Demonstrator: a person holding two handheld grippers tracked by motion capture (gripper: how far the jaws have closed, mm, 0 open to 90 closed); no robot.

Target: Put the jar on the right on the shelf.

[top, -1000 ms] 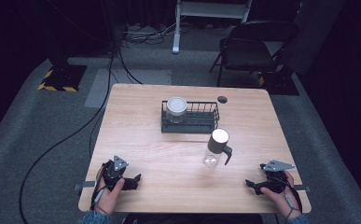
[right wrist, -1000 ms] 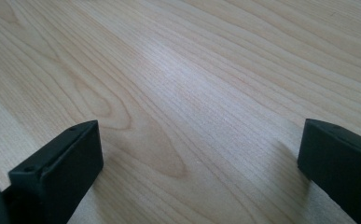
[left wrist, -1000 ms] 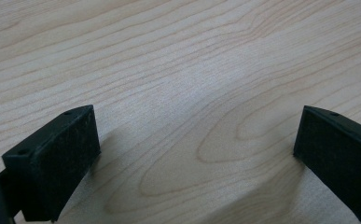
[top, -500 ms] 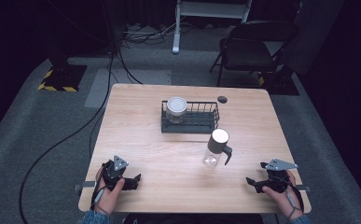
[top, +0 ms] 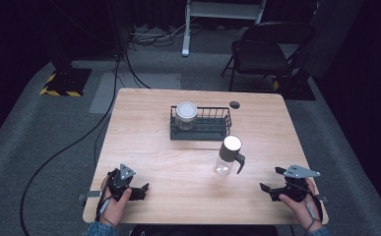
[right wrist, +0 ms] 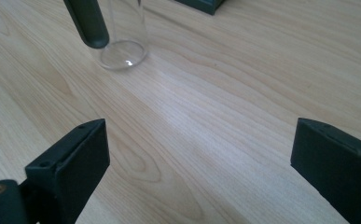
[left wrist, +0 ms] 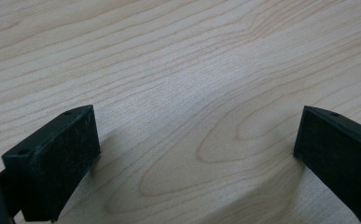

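A clear glass bottle [top: 227, 156] with a dark spout stands upright on the wooden table [top: 148, 147], just in front of a wire basket [top: 212, 123] holding a lidded jar [top: 186, 114]. The right gripper [top: 272, 182], nearest it, has jaws spread with nothing between, just closing slightly; the left gripper [top: 141, 189] rests apart, jaws spread wide.

The table [top: 193, 162] is brightly and evenly lit from above against dark surroundings. Soft shadows are cast beneath the jaws; the high view is slightly soft.
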